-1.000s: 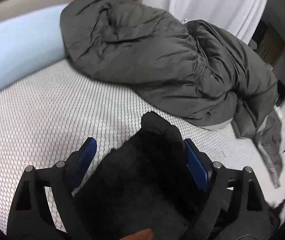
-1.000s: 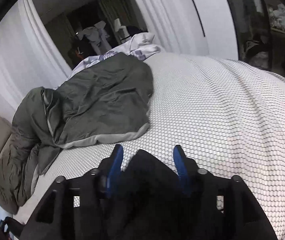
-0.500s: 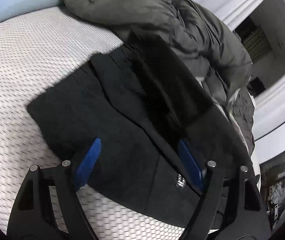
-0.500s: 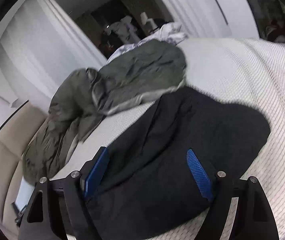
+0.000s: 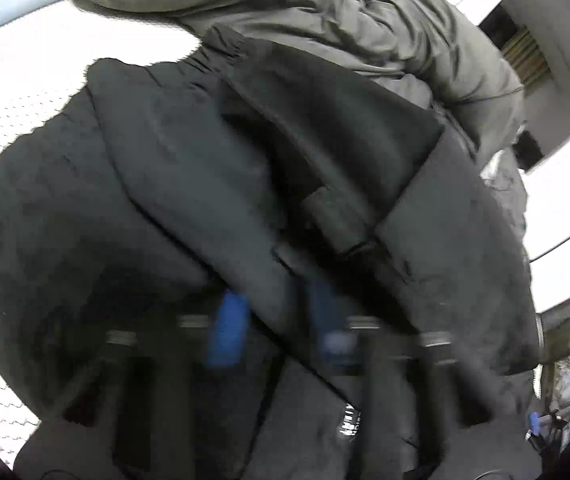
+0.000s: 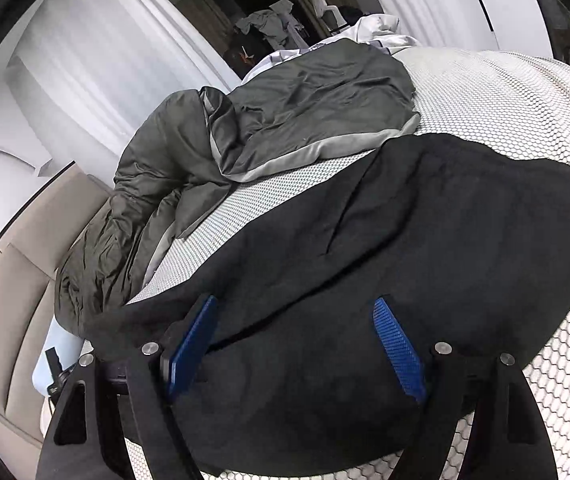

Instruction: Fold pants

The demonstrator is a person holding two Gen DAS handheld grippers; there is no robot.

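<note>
White label print on black pants (image 5: 189, 184) too blurred to be read, pants rumpled on bed (image 6: 525, 92), left hand-held gripper (image 5: 277, 320) just closed onto a pants fold, right hand-held gripper (image 6: 297, 344) held apart over them.

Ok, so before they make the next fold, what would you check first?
1. Black pants flat on the bed: not ok, ridges and overlapping layers show.
2. Left gripper holding cloth: cannot tell; its jaws have just closed with a pants fold between them, but the view is blurred.
3. Right gripper free: ok; its jaws have just opened and the pads stand wide over the pants, not pressing.
4. Grey duvet clear of the pants: cannot tell; apart in the right view, seemingly meeting in the left.
</note>
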